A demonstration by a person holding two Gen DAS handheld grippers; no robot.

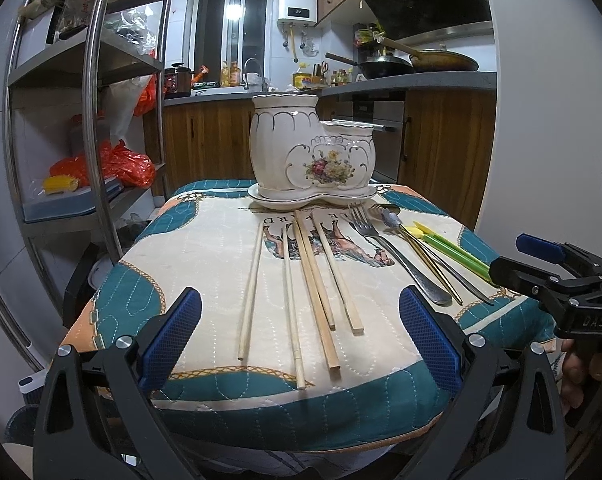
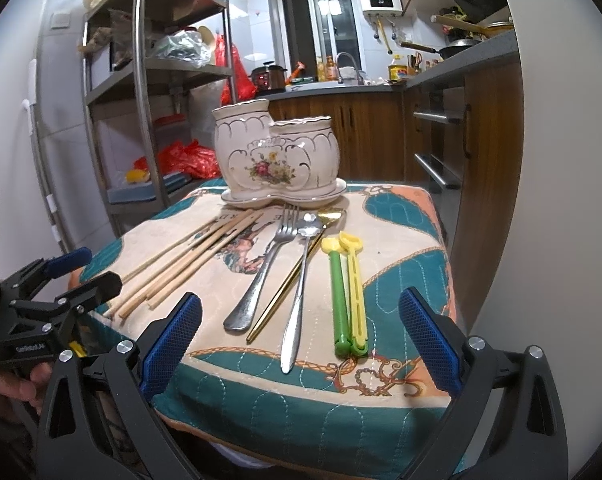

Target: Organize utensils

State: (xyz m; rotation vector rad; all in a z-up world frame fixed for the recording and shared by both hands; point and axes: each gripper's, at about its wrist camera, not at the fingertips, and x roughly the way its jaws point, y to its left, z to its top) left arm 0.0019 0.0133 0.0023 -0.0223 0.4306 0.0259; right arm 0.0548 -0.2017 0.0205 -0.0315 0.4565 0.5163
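Observation:
A white ceramic two-cup holder (image 1: pixel 311 148) (image 2: pixel 275 158) with a flower print stands on its saucer at the far end of the cushion-topped table (image 1: pixel 205 264) (image 2: pixel 405 248). Several wooden chopsticks (image 1: pixel 313 276) (image 2: pixel 189 258) lie on the left half. A steel fork (image 1: pixel 385 244) (image 2: pixel 261 268), a steel spoon (image 2: pixel 301 280), a gold utensil (image 2: pixel 285 292) and green and yellow plastic scoops (image 1: pixel 453 250) (image 2: pixel 347 292) lie on the right half. My left gripper (image 1: pixel 301 344) is open over the near ends of the chopsticks. My right gripper (image 2: pixel 301 344) is open over the near ends of the spoon and scoops. Both are empty.
A steel shelf rack (image 1: pixel 93 80) (image 2: pixel 149 80) with red bags stands at the left. Wooden kitchen cabinets (image 1: pixel 445 148) (image 2: pixel 481 128) and a counter with pans lie behind and to the right. The right gripper shows at the right edge of the left wrist view (image 1: pixel 541 268).

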